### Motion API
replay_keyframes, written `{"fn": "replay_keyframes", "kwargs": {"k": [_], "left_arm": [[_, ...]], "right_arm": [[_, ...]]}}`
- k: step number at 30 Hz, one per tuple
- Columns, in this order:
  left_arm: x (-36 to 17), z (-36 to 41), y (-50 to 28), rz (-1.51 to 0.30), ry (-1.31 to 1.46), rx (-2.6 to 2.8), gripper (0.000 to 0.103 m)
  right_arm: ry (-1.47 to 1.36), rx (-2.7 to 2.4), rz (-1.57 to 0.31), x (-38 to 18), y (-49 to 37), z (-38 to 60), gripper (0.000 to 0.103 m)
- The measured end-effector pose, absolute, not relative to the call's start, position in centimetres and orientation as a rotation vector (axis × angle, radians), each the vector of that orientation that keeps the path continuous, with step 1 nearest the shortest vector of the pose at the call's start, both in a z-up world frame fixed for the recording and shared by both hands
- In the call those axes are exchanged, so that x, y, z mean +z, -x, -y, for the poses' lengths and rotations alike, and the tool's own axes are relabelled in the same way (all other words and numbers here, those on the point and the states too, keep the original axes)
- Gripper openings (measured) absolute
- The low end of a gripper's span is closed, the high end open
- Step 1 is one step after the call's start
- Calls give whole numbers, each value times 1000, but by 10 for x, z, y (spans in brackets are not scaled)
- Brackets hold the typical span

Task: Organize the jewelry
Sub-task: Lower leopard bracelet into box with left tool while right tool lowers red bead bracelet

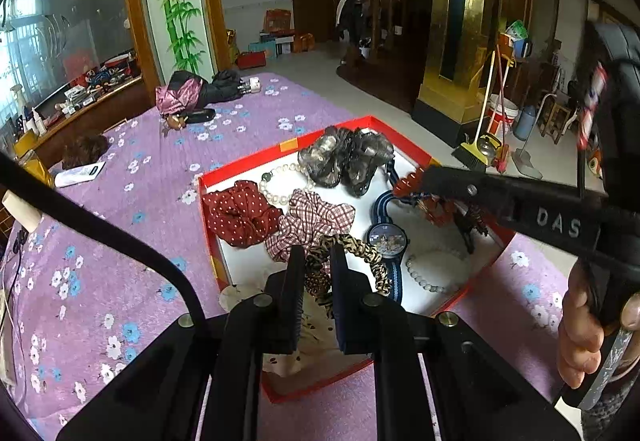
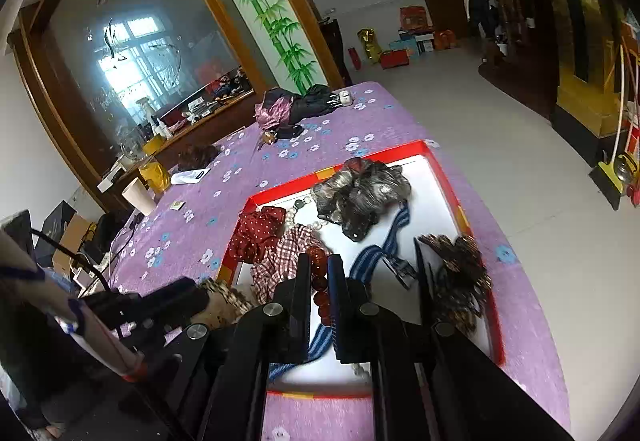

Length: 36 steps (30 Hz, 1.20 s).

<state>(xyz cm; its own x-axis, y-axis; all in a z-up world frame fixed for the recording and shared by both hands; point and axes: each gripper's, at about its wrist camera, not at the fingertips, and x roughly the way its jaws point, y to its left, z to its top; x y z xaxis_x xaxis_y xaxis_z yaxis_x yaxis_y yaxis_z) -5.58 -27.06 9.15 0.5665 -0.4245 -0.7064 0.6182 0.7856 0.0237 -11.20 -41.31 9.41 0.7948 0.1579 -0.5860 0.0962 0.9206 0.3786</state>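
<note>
A red box [image 1: 248,161] with a white floor lies on the purple flowered cloth. My left gripper [image 1: 319,257] is shut on a leopard-print scrunchie [image 1: 360,247] over the box's near edge. My right gripper [image 2: 319,265] is shut on a red bead bracelet [image 2: 320,281], held above the box; in the left wrist view its tip [image 1: 424,177] comes in from the right. In the box lie a polka-dot scrunchie [image 1: 240,213], a plaid scrunchie [image 1: 312,221], a pearl bracelet [image 1: 280,181], a grey-black scrunchie [image 1: 344,157], a blue-strapped watch [image 1: 387,239] and a white bead string [image 1: 424,279].
A brown hair claw [image 2: 460,273] rests at the box's right side. A folded umbrella [image 1: 200,89] lies at the far end of the cloth and a paper cup [image 2: 138,197] stands at its left edge. A hand [image 1: 580,329] grips the right tool's handle.
</note>
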Motion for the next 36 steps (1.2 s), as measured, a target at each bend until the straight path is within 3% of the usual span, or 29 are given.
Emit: {"fn": "replay_keyframes", "kwargs": {"k": [36], "left_arm": [[46,278,32,-826,-278,-591,12]], "right_arm": [[-414,4,-815,33,31,424,8]]}}
